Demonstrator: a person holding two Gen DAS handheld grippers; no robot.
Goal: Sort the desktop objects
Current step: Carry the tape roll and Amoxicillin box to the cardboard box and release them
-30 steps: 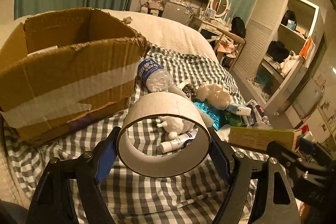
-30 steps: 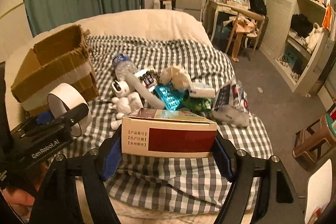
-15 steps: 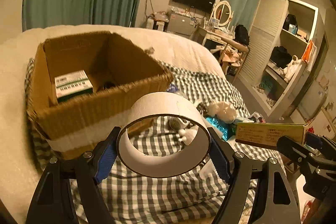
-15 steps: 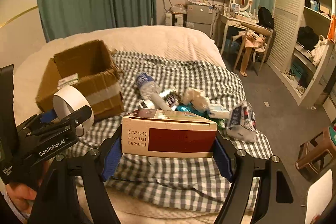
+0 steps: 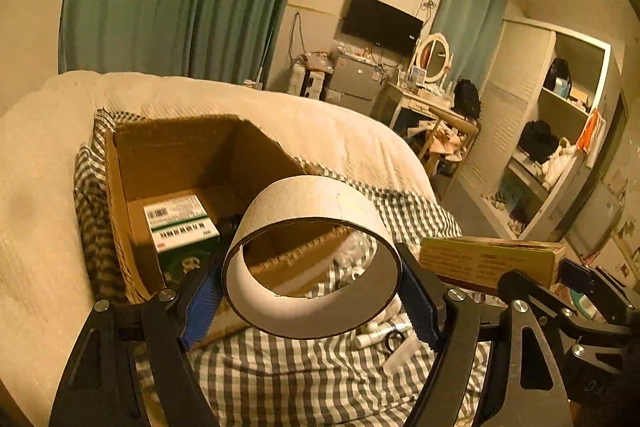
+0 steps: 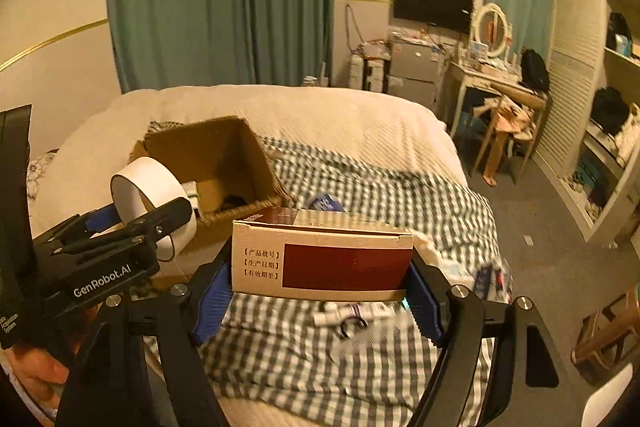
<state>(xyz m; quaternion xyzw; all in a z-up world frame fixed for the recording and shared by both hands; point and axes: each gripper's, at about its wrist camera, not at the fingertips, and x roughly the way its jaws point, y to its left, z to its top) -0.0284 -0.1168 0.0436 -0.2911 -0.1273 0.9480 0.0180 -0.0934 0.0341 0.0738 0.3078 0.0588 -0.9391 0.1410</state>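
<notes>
Left gripper (image 5: 312,301): we pinch a cardboard ring (image 5: 312,259), carton (image 5: 176,167) just ahead. Right gripper (image 6: 320,297): clamps a packet (image 6: 322,255). Risk, we judge: the round ring rolls free, or snags the carton's near wall.

Left gripper (image 5: 312,301): matte black frame with triangular cut-outs, silver round screw heads at the pivots, two fingers faced with ribbed blue pads (image 5: 199,301). Side of the body, seen from the right wrist camera, printed "GenRobot.AI" in white; a flat black panel stands behind it. A hand (image 6: 34,373) grips its underside. Right gripper (image 6: 320,301): same black frame, silver screws, ribbed blue pads (image 6: 425,307).
</notes>
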